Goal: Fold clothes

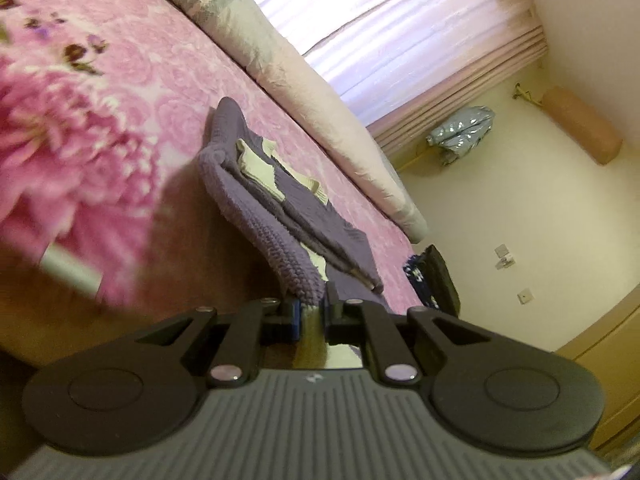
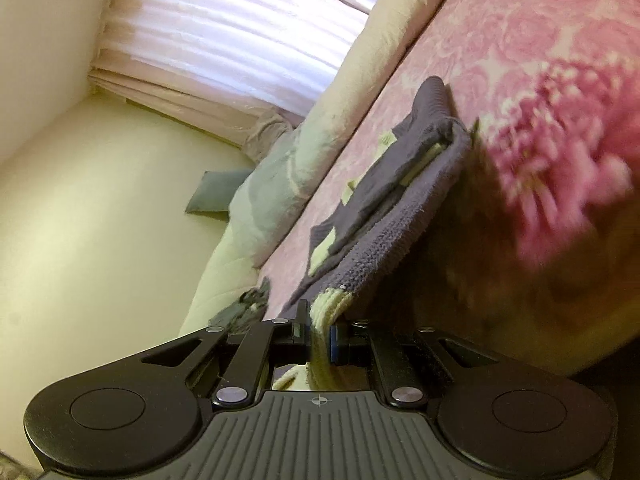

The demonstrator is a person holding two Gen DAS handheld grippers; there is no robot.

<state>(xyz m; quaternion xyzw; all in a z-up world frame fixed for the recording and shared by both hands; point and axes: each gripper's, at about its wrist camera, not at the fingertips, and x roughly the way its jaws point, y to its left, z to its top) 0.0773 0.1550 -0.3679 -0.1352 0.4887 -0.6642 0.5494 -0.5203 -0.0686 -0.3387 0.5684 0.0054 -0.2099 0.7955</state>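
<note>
So the biggest thing here is the bed (image 1: 132, 92), covered in a pink floral spread, with a pale quilt (image 1: 320, 92) bunched along its far edge and curtains (image 2: 224, 28) behind that. No surface involved, everything happens on the bed.

Next down in size is the garment itself, a purple knit sweater (image 1: 280, 208) with cream-yellow trim. Its far end lies on the spread in rumpled layers, while the near edge hangs up off the bed, stretched toward both cameras. There's a dark shadow under the raised part, so I'd say that edge is well clear of the bedding.

Then the small stuff. The left tool (image 1: 311, 312) is clamped narrow on the purple knit hem, fabric pinched right between its pads. The right tool (image 2: 319, 330) is clamped just as tight on the cream ribbed edge (image 2: 328, 308) of the same sweater.

My read on the step: this is mid-fold, bottom edge picked up at two corners and lifted. What comes next, I think, is carrying that edge forward over the rest of the sweater and laying it down evenly. Both hands would need to travel together so the hem stays taut and level, and the grip shouldn't let go until the fabric rests flat, otherwise the knit will probably slump into a wonky crease.
</note>
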